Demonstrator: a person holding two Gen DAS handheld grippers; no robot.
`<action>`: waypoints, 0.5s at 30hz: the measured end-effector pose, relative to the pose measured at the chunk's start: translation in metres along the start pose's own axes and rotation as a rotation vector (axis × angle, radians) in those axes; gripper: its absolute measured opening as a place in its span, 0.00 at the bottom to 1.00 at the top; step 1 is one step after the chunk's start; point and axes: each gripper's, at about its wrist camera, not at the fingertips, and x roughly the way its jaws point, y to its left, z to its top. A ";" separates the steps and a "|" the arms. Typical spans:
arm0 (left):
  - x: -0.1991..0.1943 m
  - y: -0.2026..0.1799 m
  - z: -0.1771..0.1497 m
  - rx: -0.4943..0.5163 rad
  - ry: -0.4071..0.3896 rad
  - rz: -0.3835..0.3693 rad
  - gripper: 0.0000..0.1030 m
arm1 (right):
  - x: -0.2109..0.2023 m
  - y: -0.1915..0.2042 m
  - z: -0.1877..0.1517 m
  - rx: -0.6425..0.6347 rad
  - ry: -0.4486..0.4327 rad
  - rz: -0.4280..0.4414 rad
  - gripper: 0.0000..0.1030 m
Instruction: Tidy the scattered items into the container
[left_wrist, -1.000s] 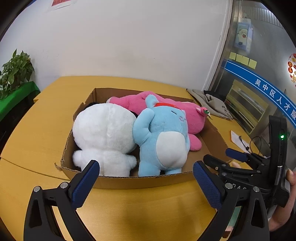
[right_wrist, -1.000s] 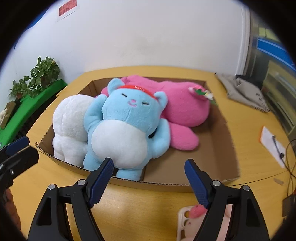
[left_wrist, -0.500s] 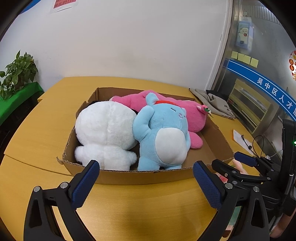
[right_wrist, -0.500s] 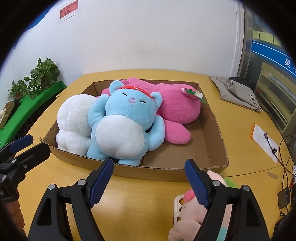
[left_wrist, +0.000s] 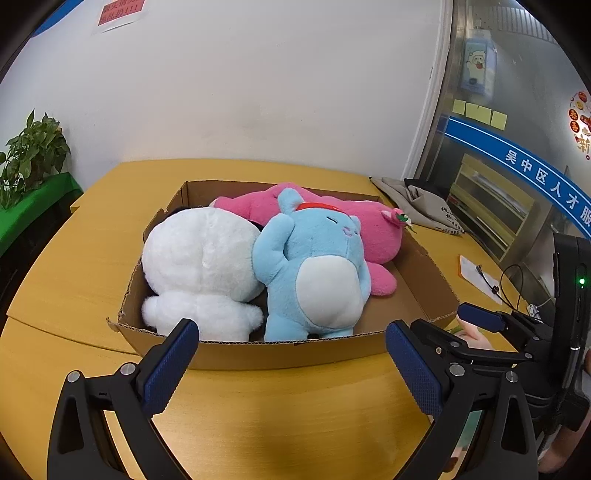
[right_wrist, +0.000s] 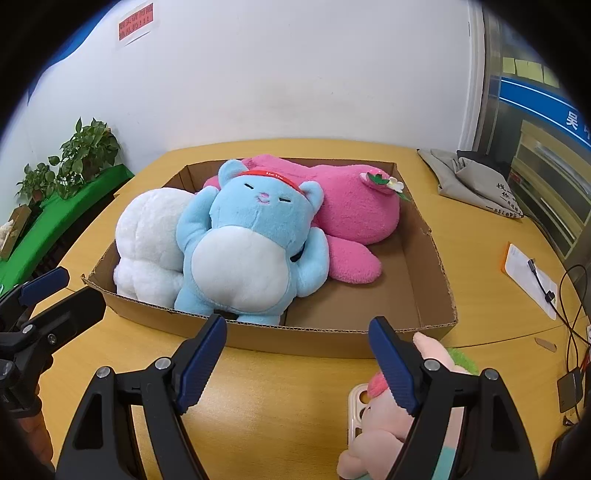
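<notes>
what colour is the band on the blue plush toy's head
Red: the headband on the blue plush toy shows best in the right wrist view.

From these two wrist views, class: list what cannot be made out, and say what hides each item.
- Pale pink plush toy, right wrist view: its face and lower body are hidden by the right gripper and cut off by the bottom edge.
- White plush toy, left wrist view: it faces away, so no face shows.
- Dark item behind the white plush toy: mostly covered, unidentifiable.
- Red wall notice: print too small to read.
</notes>
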 end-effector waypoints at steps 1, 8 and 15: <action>0.001 0.000 0.000 -0.002 0.001 0.002 0.99 | 0.000 0.000 0.000 0.000 -0.001 0.001 0.77; 0.003 -0.002 -0.002 0.000 0.003 -0.004 0.99 | 0.002 -0.004 -0.002 0.023 0.004 0.013 0.77; 0.007 -0.004 -0.003 0.002 0.019 -0.003 0.99 | 0.004 -0.007 -0.003 0.020 0.004 0.008 0.77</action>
